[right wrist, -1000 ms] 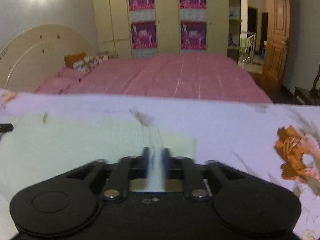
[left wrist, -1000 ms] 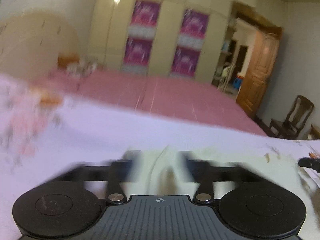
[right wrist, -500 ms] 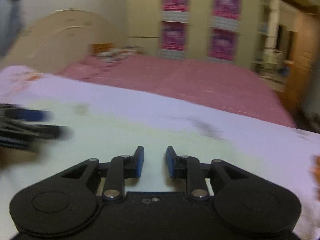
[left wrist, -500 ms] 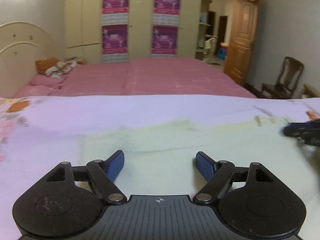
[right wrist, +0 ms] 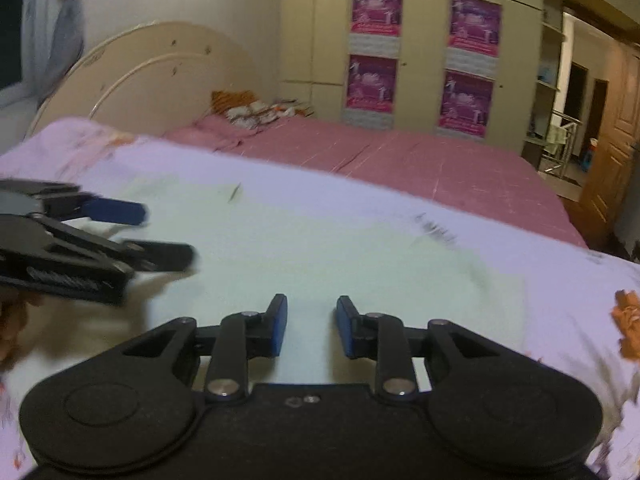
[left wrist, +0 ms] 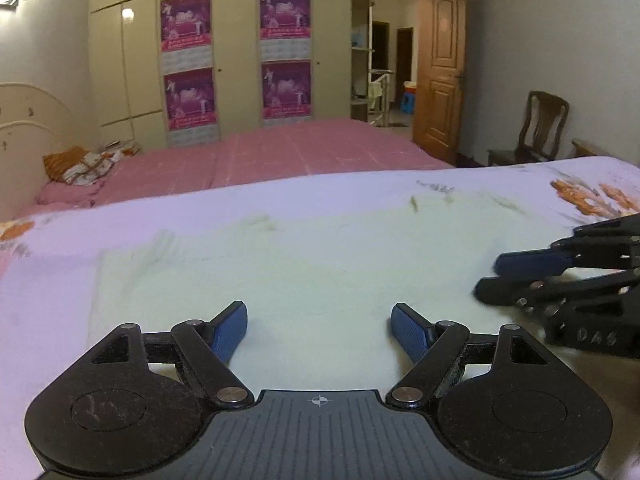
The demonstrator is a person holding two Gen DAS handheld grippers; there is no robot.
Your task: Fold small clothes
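A pale yellow-green cloth [left wrist: 320,264] lies flat on a lilac floral sheet [left wrist: 52,304]. My left gripper [left wrist: 320,322] hovers low over the cloth's near part, jaws wide open with nothing between them. In that view my right gripper [left wrist: 516,276] reaches in from the right over the cloth's right part. In the right wrist view the cloth [right wrist: 360,248] spreads ahead. My right gripper [right wrist: 312,324] has a narrow gap that is opening, and only flat cloth shows beneath it. The left gripper [right wrist: 132,236] enters there from the left.
A pink bed [left wrist: 300,152] lies beyond the sheet, with pillows [left wrist: 80,164] near a cream headboard [right wrist: 152,76]. A wardrobe with purple posters [left wrist: 236,60] stands behind. A wooden door [left wrist: 440,80] and a chair [left wrist: 536,128] are at the right. Orange flower prints [right wrist: 628,320] mark the sheet's right side.
The right gripper was shut on a raised fold of the cloth and has let it go. The cloth now lies flat. Both grippers swung closer together, each now showing in the other's view.
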